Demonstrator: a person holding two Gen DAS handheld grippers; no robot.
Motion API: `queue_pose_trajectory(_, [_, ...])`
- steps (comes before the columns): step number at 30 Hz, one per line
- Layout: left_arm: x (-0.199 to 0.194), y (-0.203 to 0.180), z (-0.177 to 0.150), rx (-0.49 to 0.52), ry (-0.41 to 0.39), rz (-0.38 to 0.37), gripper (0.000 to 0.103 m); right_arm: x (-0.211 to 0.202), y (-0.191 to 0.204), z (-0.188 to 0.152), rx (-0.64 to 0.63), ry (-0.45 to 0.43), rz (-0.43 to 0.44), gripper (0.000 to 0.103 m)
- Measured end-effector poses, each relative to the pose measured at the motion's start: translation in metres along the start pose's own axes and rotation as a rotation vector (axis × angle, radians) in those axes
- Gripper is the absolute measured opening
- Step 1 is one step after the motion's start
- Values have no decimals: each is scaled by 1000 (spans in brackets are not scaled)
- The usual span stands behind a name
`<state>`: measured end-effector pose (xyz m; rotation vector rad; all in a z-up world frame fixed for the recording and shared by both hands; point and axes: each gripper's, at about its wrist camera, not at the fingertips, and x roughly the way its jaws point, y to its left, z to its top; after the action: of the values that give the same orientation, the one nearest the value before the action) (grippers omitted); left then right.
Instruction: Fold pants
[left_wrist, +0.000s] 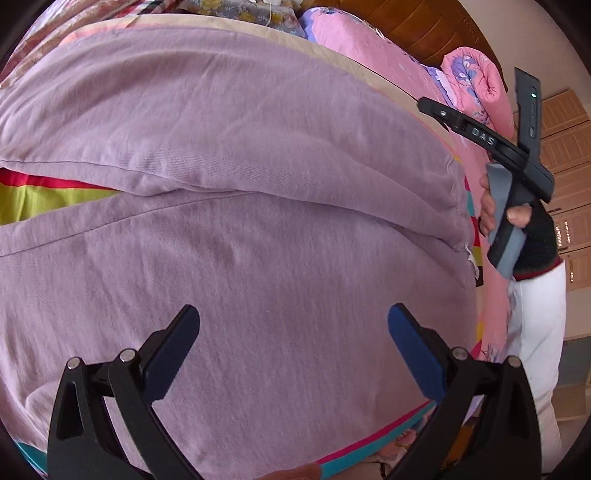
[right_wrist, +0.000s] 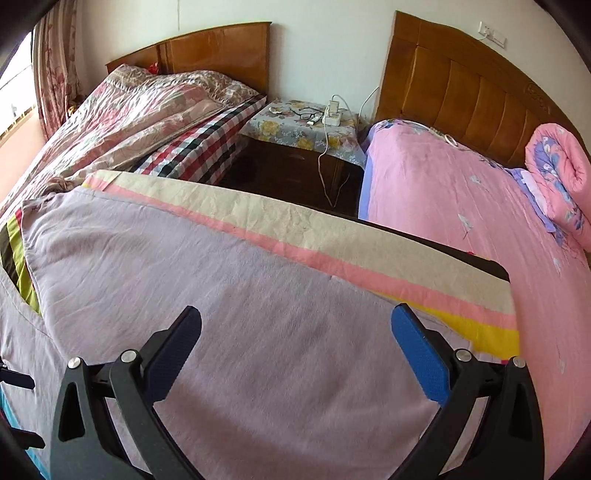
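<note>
Lilac pants (left_wrist: 236, 229) lie spread flat on a striped cloth over a board, both legs running to the left with a gap between them. My left gripper (left_wrist: 293, 325) is open and empty, hovering just above the near leg. The pants also fill the lower right wrist view (right_wrist: 229, 295), their waist end near the middle. My right gripper (right_wrist: 295, 325) is open and empty above that end. In the left wrist view the right tool's handle (left_wrist: 506, 218) shows in a gloved hand at the pants' right end.
The striped cloth (right_wrist: 332, 236) covers a board across a pink bed (right_wrist: 461, 206). A rolled pink quilt (right_wrist: 557, 173) lies by the wooden headboard. A nightstand (right_wrist: 303, 133) with cables and glasses stands between the two beds. A second bed (right_wrist: 129, 118) is at the left.
</note>
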<state>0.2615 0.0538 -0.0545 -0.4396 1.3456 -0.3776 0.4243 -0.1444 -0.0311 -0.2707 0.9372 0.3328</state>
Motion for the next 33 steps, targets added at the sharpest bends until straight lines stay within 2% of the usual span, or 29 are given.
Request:
queue_pose_trajectory(3, [17, 2, 9, -5, 100, -219, 102, 46, 3, 16, -123, 82, 47, 98])
queue_pose_trajectory(6, [28, -11, 12, 22, 156, -339, 102, 71, 11, 24, -215, 100, 106, 98])
queue_pose_trajectory(9, [25, -20, 13, 56, 131, -503, 102, 88, 15, 31, -256, 125, 190, 94])
queue_pose_trajectory(10, [22, -20, 14, 56, 115, -541, 102, 94, 18, 32, -270, 142, 205, 92])
queue_pose_trajectory(11, [18, -20, 16, 57, 86, -547, 102, 100, 19, 32, -279, 162, 226, 87])
queue_pose_trajectory(13, [6, -15, 21, 53, -15, -484, 102, 104, 21, 32, -276, 160, 273, 83])
queue_pose_trajectory(16, [-14, 4, 30, -9, -147, -397, 101, 97, 27, 29, -299, 131, 291, 63])
queue_pose_trajectory(17, [-21, 10, 34, -13, -195, -324, 101, 91, 29, 27, -307, 117, 287, 49])
queue_pose_trajectory(18, [-32, 15, 39, -26, -243, -240, 101, 83, 31, 23, -323, 95, 267, 28])
queue_pose_trajectory(19, [-42, 20, 42, -46, -287, -174, 101, 75, 34, 19, -344, 70, 208, 19])
queue_pose_trajectory(22, [-66, 38, 51, -119, -363, -84, 101, 37, 41, 2, -361, -8, 160, 16])
queue_pose_trajectory(26, [-85, 58, 62, -213, -382, -18, 100, -23, 76, -42, -430, -102, 109, 14])
queue_pose_trajectory(29, [-82, 69, 61, -270, -378, -22, 96, -72, 111, -91, -468, -181, 36, 14])
queue_pose_trajectory(31, [-82, 72, 48, -283, -381, -41, 95, -101, 129, -128, -424, -230, 28, 14])
queue_pose_trajectory(33, [-70, 67, 30, -272, -376, -52, 89, -116, 144, -164, -343, -241, 14, 15])
